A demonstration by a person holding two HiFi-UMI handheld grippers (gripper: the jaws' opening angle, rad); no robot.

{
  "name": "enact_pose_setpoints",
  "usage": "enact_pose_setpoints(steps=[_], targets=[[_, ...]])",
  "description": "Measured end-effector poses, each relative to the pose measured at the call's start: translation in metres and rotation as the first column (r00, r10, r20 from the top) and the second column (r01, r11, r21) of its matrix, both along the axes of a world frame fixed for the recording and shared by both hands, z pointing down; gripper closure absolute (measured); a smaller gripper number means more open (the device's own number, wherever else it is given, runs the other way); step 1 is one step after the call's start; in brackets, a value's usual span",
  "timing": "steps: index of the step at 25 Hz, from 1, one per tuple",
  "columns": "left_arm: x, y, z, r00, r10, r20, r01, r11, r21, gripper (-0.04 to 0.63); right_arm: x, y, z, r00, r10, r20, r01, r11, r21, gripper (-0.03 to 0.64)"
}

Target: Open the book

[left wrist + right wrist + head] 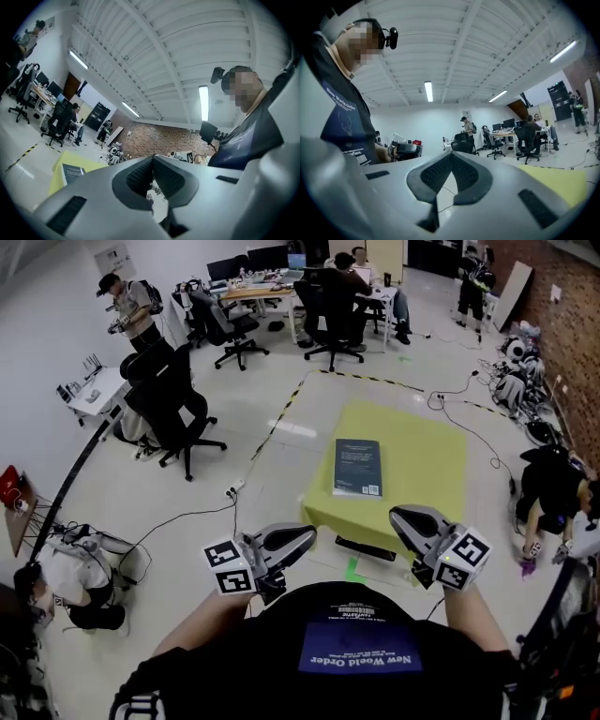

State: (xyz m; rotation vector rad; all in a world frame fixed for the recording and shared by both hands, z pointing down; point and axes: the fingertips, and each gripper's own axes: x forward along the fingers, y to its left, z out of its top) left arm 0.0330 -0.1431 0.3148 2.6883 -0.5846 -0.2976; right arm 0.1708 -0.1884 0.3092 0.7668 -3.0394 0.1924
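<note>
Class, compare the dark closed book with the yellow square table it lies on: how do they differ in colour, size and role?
Colour: the dark blue-grey closed book has pale print; the yellow square table is plain and bright. Size: the book covers a small part of the table. Role: the table bears the book. Both are flat and four-cornered.

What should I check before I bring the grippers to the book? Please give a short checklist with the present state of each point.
1. Book closed and flat on the table: ok.
2. Nothing lies on the book: ok.
3. Left gripper empty, jaws together: ok.
4. Right gripper empty, jaws together: ok.
5. Grippers at the book: not ok, both are short of it, by the table's near edge.
6. Which edge is the spine: cannot tell.
</note>
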Motion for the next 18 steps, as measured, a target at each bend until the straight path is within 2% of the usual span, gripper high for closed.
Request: enact_pose_setpoints(steps=[3, 7, 12, 15, 18], targets=[[0.008, -0.025, 0.004, 1.0, -0.011, 0.027, 0.011, 1.0, -0.026, 0.589, 0.007, -0.024, 0.005, 1.0, -0.016, 0.013, 0.016, 1.0, -0.025, 0.629], [0.015, -0.067, 0.014, 1.0, 0.012, 0.01, -0.012, 0.998, -0.057, 0.589, 0.014, -0.058, 0.018, 1.0, 0.003, -0.01, -0.003, 0.999, -0.044, 0.629], [0.01, -0.133, 0.019, 0.993, 0.12, -0.006, -0.12, 0.992, -0.024, 0.589, 0.002, -0.111, 0.019, 0.996, 0.08, -0.042, -0.081, 0.996, -0.034, 0.629], [-0.018, -0.186, 0.021, 0.982, 0.186, -0.01, -0.187, 0.982, -0.022, 0.589, -0.025, -0.149, 0.018, 0.988, 0.143, -0.054, -0.145, 0.989, -0.035, 0.624], [-0.037, -0.228, 0.01, 0.966, 0.26, 0.018, -0.26, 0.966, 0.015, 0.589, -0.043, -0.177, 0.007, 0.975, 0.211, -0.07, -0.214, 0.976, -0.031, 0.624]])
